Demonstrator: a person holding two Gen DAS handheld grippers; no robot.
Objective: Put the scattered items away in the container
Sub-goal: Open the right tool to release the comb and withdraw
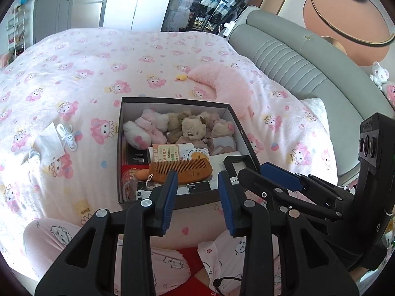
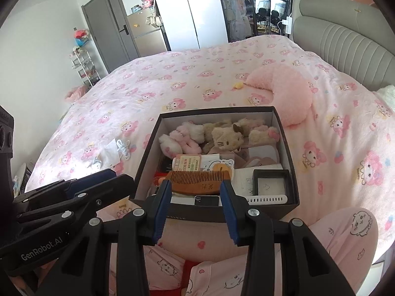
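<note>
A dark cardboard box [image 1: 172,101] [image 2: 217,109] stands open on the pink bed. Inside lie several plush toys [image 1: 192,127] [image 2: 224,135], a wooden comb [image 1: 182,170] [image 2: 197,180], cards and a small black square case [image 1: 240,164] [image 2: 270,181]. My left gripper [image 1: 197,175] [image 2: 121,176] hovers open over the box's near edge, nothing between its blue pads. Beside it my right gripper [image 2: 195,185] [image 1: 254,170] is open and empty too. A white cord [image 1: 68,135] [image 2: 123,148] and a clear packet [image 1: 49,143] [image 2: 111,151] lie loose left of the box.
Beyond the box lie a pink crescent pillow [image 1: 222,83] [image 2: 284,91] and a small yellow object [image 1: 181,77] [image 2: 238,85]. A grey padded headboard [image 1: 296,56] borders the bed on the right. A person's legs in pink pyjamas [image 1: 49,236] [image 2: 345,234] lie below the grippers.
</note>
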